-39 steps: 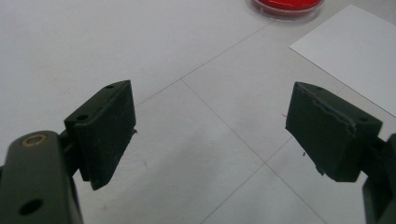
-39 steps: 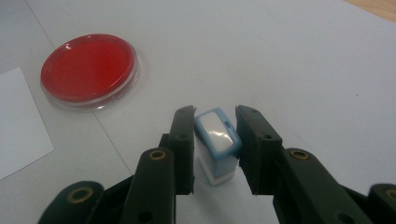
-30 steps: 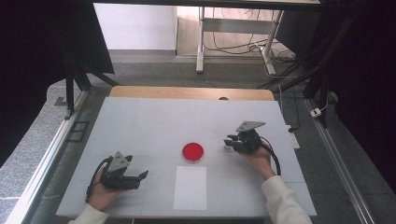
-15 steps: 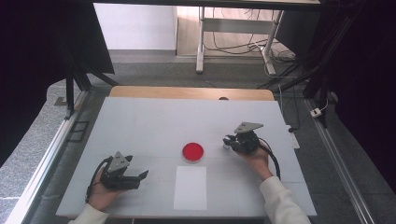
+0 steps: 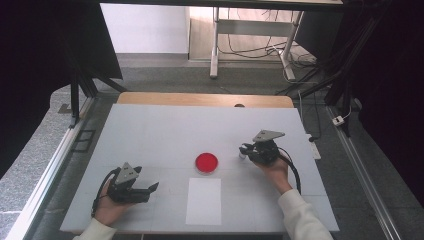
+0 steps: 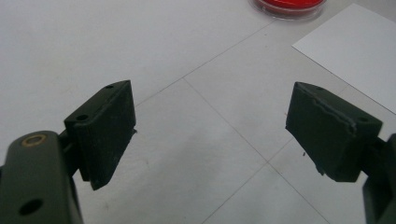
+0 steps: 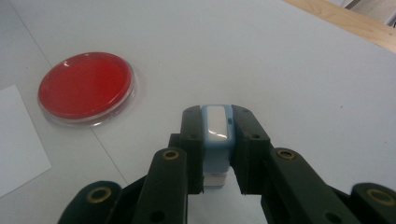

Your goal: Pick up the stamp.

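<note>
Left tongs (image 6: 210, 135) gaping, right tongs (image 7: 217, 140) clamped, seemingly level

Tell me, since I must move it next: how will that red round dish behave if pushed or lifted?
The red dish looks shallow and flat-bottomed, so it would probably slide across the smooth table rather than tip or roll. Its clear rim looks like thin, glossy plastic: likely light, stiff and slippery for a claw. A lid, if loose, might shift.

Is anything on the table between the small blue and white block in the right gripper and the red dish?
Nothing visible. The right gripper is shut on the blue and white block, and bare table lies between it and the red dish. The white sheet lies nearer the person, off that line.
</note>
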`<control>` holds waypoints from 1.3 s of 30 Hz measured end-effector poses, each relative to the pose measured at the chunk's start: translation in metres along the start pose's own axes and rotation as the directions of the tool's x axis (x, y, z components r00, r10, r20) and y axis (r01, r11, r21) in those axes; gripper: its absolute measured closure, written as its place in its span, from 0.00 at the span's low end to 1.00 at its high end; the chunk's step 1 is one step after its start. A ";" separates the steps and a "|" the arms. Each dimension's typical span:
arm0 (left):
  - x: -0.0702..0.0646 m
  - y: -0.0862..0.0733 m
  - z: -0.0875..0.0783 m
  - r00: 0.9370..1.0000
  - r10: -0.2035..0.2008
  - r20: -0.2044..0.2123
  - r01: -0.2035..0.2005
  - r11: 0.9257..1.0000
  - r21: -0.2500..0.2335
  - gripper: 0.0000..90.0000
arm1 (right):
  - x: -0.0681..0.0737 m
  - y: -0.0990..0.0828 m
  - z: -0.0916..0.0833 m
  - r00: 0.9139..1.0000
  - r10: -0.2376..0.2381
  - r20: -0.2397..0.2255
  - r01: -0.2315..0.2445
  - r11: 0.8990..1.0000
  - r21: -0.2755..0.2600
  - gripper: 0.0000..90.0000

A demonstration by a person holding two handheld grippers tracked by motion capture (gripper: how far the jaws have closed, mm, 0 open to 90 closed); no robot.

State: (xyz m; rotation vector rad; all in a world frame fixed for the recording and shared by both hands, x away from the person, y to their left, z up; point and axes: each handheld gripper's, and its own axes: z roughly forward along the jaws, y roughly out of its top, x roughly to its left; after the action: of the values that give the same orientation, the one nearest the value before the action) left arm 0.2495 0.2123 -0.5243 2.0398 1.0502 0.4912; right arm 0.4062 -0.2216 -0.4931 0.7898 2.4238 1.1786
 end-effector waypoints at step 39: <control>-0.001 0.000 0.001 1.000 0.006 -0.001 -0.006 1.000 -0.006 0.18 | 0.013 0.009 -0.042 0.994 0.088 -0.064 -0.096 0.986 -0.138 0.84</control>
State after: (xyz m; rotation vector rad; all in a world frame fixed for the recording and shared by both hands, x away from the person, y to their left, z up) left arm 0.2493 0.2113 -0.5249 2.0378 1.0424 0.4981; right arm 0.3778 -0.2348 -0.4612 0.8433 2.3403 1.4090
